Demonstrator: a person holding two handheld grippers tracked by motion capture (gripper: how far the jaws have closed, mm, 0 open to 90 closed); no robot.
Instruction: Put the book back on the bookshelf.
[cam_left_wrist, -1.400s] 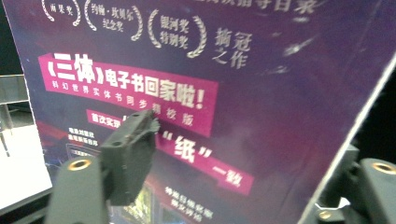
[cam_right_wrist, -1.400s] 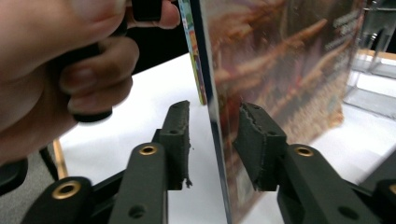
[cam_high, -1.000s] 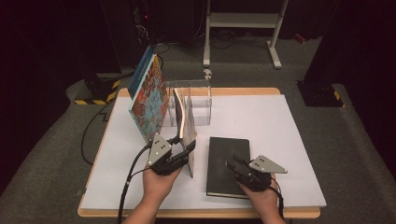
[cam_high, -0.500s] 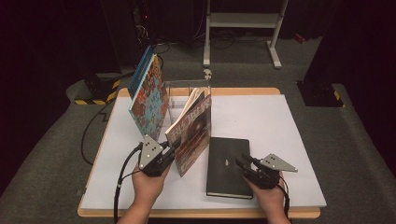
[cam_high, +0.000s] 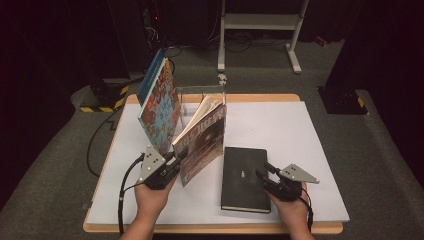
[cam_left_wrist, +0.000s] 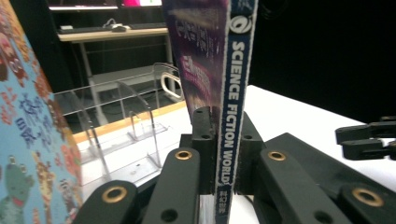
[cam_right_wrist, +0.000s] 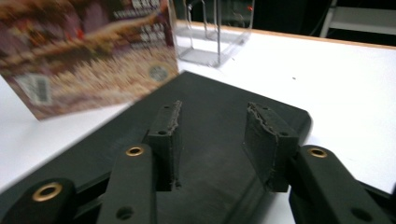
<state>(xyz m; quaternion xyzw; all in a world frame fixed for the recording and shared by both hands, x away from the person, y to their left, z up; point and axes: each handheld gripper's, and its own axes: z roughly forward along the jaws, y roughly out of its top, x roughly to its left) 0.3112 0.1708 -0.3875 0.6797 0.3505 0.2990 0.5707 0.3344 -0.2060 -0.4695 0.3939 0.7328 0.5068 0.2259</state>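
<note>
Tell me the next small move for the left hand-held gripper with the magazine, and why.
Probably carry the magazine forward toward the clear rack and stand it in a free slot. The left hand-held gripper is already clamped on its spine, holding it upright off the table, and its pages fan open at the top. A colourful book already stands at the rack's left, so aim beside it.

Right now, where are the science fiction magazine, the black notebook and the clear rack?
science fiction magazine (cam_left_wrist: 232, 93), left gripper view, on its blue spine.
black notebook (cam_high: 243, 176), high view, mid cover.
clear rack (cam_high: 200, 95), high view, on its wall.
</note>
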